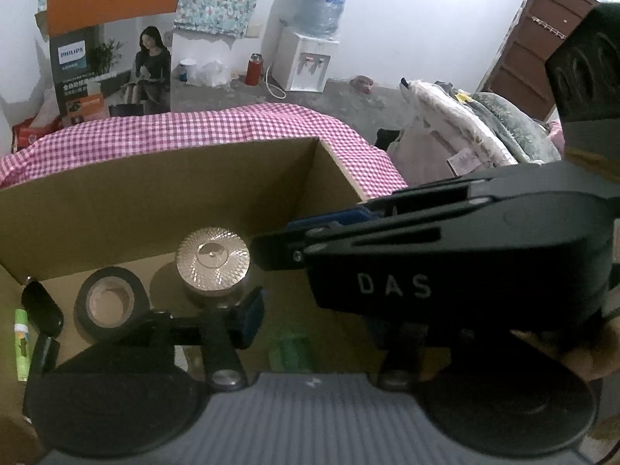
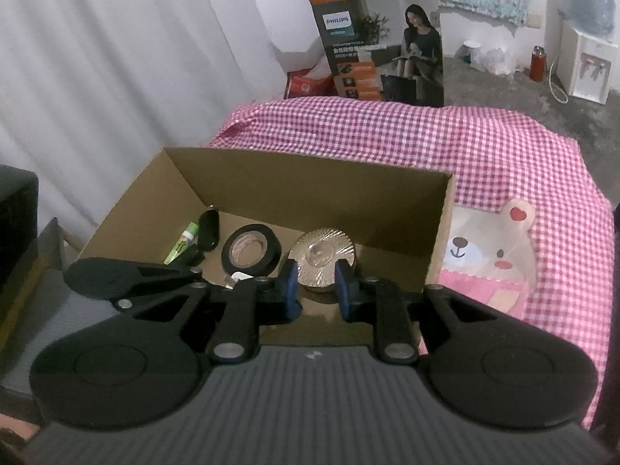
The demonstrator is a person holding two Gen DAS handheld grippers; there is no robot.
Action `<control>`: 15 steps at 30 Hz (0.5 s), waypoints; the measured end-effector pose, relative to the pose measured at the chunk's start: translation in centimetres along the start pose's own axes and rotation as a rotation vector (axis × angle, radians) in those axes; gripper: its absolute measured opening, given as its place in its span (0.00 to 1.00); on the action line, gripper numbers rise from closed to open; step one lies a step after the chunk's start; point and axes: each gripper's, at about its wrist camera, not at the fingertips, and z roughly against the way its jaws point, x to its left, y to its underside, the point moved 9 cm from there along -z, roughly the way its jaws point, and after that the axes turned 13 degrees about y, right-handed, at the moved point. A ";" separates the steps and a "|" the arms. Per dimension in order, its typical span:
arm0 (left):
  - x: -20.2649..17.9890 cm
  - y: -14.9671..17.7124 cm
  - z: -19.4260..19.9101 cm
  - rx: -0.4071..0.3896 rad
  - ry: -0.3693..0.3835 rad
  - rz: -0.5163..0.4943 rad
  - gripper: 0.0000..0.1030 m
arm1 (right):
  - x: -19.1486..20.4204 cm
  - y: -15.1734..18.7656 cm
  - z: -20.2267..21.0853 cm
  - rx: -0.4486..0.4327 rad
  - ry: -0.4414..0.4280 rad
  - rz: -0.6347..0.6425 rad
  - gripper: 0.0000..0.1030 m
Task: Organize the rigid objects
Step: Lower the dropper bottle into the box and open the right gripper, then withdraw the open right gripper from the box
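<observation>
An open cardboard box [image 2: 310, 197] stands on the pink checked cloth. Inside lie a gold ribbed jar [image 2: 323, 259], a roll of black tape [image 2: 250, 254], a black key fob [image 2: 209, 230] and a green tube [image 2: 181, 247]. My right gripper [image 2: 317, 290] is low in the box, its blue pads either side of the jar; contact is unclear. In the left wrist view the jar [image 1: 212, 259], tape [image 1: 110, 302] and box [image 1: 155, 209] show. My left gripper [image 1: 310, 319] hangs open over the box with the right gripper's body crossing over it. A blurred green object [image 1: 290, 348] lies below.
The pink checked cloth [image 2: 445, 135] with a bear patch [image 2: 492, 255] covers the table right of the box. A Philips carton [image 2: 381, 50] stands behind. A water dispenser [image 1: 310, 58], a red flask [image 1: 254, 69] and piled bedding [image 1: 465, 128] are across the room. A white curtain [image 2: 116, 58] hangs left.
</observation>
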 end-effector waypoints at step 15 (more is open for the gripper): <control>-2.0 0.7 4.7 -0.078 -0.012 -0.051 0.72 | 0.4 -0.3 6.5 -0.098 0.000 -0.038 0.30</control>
